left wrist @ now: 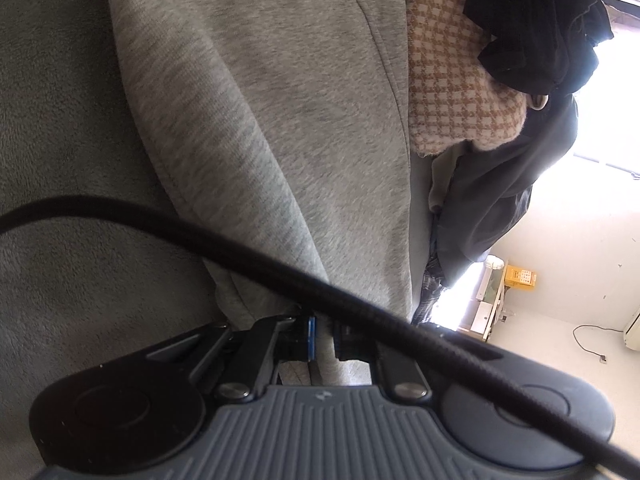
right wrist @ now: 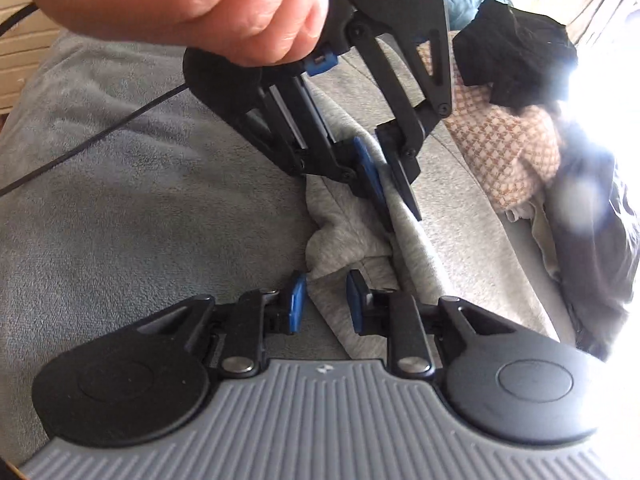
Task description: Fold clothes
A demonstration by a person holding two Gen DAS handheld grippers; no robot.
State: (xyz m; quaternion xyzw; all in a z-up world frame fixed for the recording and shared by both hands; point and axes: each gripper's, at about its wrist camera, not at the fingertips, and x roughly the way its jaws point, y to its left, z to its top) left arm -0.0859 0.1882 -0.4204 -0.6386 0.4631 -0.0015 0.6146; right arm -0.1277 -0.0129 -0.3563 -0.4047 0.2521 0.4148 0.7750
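Two black two-finger tools with blue pads are counted: the left tool (right wrist: 394, 196) and the right tool (right wrist: 322, 304). One light grey fleece garment (right wrist: 348, 240), one brown-and-cream checked cloth (right wrist: 516, 160) and one black knitted item (right wrist: 516, 64) are counted.

Both wrist cameras look steeply down, close over the grey sweatshirt (left wrist: 256, 128). Both also show the houndstooth garment (right wrist: 508, 160).

Soft cloth all round, hard matt plastic on the tools.

The grey garment (left wrist: 280, 128) is a heathered sweatshirt knit, matt and faintly fuzzy; the blanket (right wrist: 140, 200) under it is plush fleece with a short nap. The checked cloth (left wrist: 452, 92) looks like brushed wool, the black cloth (left wrist: 536, 20) a fine ribbed knit. The right gripper (right wrist: 322, 304) has matt black plastic arms, ridged grey plastic housing, shiny metal rivets and blue rubbery fingers (right wrist: 297, 300). The cable (left wrist: 224, 244) is braided.
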